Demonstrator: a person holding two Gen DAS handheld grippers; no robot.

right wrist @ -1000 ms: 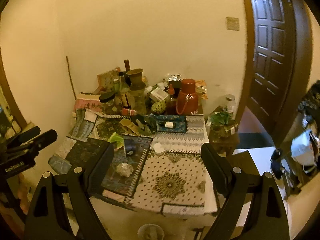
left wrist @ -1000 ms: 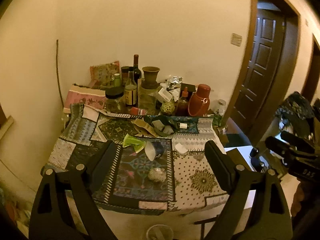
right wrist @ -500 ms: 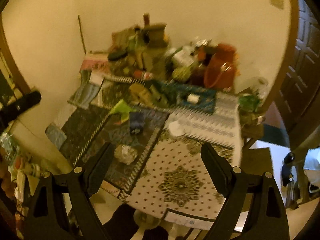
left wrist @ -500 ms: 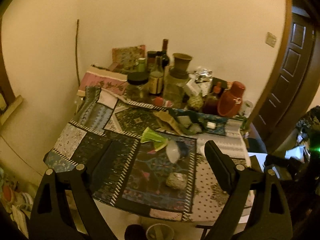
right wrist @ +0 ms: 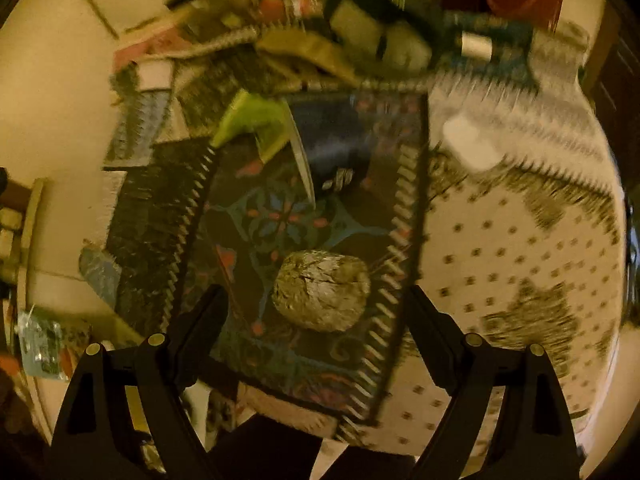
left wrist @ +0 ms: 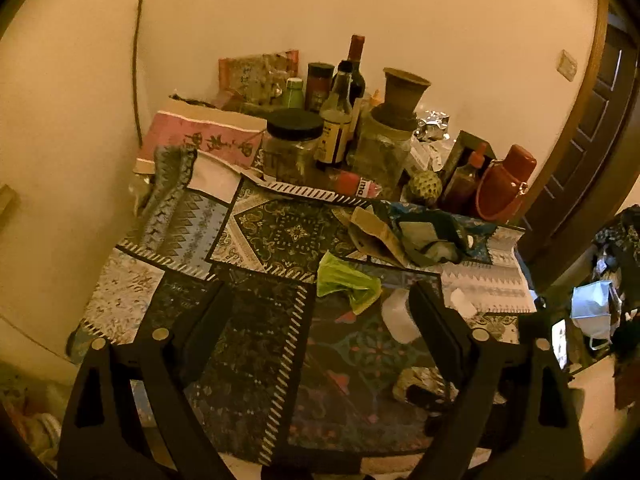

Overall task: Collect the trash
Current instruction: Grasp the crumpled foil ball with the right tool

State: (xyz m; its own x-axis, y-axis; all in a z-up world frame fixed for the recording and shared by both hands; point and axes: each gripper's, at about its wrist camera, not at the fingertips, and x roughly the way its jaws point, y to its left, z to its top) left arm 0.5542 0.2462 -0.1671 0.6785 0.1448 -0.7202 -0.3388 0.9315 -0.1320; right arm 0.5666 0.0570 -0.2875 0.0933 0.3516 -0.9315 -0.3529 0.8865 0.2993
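Trash lies on a table under a patchwork cloth [left wrist: 280,236]. A crumpled green wrapper [left wrist: 348,284] sits mid-table, and a white cup [left wrist: 400,316] lies on its side next to it. My left gripper [left wrist: 320,308] hangs open above the near part of the cloth with nothing between its fingers. A crumpled foil ball [right wrist: 320,290] lies just ahead of my right gripper [right wrist: 316,308], which is open and points steeply down at it. The same foil ball [left wrist: 420,384] is partly hidden behind the left gripper's right finger. Past it lie the green wrapper [right wrist: 252,124], the cup [right wrist: 332,148] and a white scrap [right wrist: 468,140].
Bottles, jars and a clay pot [left wrist: 400,92] crowd the back of the table, with a red flask [left wrist: 504,184] at the right. A brown paper bag [left wrist: 376,236] lies mid-table. A dark door [left wrist: 592,128] stands to the right. The right wrist view is blurred.
Both grippers came down closer to the table. The right one tipped steeply down until the foil ball sat just before its fingers. Neither pair of jaws changed width.
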